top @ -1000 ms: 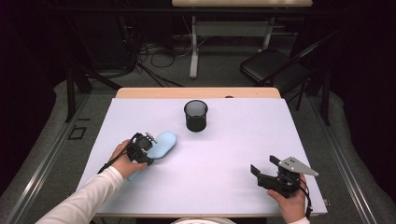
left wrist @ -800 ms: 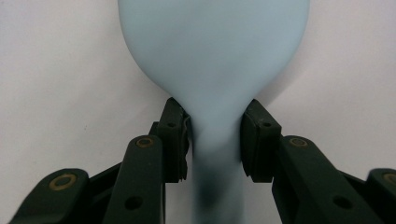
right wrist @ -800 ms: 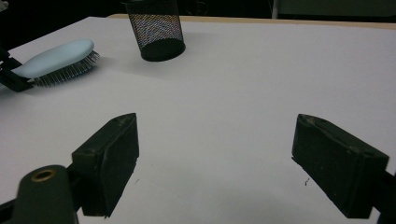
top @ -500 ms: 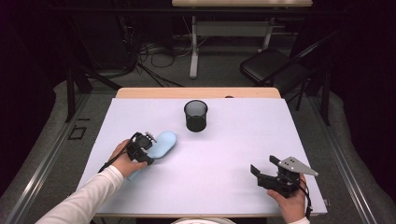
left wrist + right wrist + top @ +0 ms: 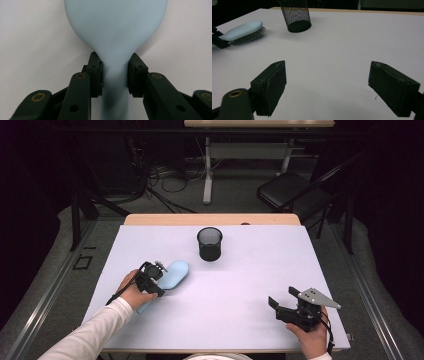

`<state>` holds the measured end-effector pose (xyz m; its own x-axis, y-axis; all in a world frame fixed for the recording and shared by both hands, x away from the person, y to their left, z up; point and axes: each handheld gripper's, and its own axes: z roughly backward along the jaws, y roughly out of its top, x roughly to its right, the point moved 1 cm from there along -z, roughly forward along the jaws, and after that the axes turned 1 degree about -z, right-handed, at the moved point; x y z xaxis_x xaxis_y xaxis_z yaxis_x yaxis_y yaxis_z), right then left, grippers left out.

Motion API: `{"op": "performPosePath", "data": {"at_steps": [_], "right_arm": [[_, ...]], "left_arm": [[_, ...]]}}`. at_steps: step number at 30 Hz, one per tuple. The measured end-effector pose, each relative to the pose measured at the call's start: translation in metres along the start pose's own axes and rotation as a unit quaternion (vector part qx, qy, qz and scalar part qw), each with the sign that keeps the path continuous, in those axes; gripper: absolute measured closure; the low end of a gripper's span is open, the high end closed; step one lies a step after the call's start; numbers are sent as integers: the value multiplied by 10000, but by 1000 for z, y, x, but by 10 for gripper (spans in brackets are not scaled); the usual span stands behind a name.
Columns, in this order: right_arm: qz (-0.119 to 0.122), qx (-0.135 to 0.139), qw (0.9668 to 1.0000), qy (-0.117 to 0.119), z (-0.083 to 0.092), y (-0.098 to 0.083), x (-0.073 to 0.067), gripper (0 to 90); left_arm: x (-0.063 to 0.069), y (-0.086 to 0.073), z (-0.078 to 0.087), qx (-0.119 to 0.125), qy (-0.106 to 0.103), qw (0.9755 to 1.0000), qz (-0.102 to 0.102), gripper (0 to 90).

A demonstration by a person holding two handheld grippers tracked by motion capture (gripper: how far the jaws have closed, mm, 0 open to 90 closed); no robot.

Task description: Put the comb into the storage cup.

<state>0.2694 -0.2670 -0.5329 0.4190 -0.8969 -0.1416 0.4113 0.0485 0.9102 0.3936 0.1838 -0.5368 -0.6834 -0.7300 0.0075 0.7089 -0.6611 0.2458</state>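
**Left claw clamped on brush neck; cup lies ahead and to the right**

My left gripper holds the pale blue hairbrush at the narrow neck where handle meets head. In the left gripper view both pads press the neck from either side, with no gap visible. The brush sits on the left part of the white table, near its front half.

Long axis: handle end toward my left hand, head pointing away and to the right, roughly on the diagonal toward the black mesh cup. The cup stands upright, well apart from the brush head, farther back and near the table's middle. My left gripper is clearly the nearer one to both brush and cup. If the brush is bound for the cup, I judge the move needs a lift, then a tilt to bring the axis upright.

My right gripper rests near the front right edge, jaws wide apart with nothing between them, well apart from everything.

View differences: the right gripper view shows the bristles facing down, tips at the table. The high view gives only the smooth back. The left gripper view shows the pad contact, hidden from above by the gripper body.
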Motion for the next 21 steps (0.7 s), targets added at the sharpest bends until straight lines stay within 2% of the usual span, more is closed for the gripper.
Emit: {"op": "performPosePath", "data": {"at_steps": [3,10,21], "right_arm": [[32,1,10000,-8,0,0,1,144],[30,0,10000,-7,0,0,1,145],[42,-8,10000,-8,0,0,1,145]], "left_arm": [[0,-1,0,73,-31,9999,71,691],[0,-4,2,228,-56,9997,69,695],[-2,-11,2,642,-240,9974,242,697]]}}
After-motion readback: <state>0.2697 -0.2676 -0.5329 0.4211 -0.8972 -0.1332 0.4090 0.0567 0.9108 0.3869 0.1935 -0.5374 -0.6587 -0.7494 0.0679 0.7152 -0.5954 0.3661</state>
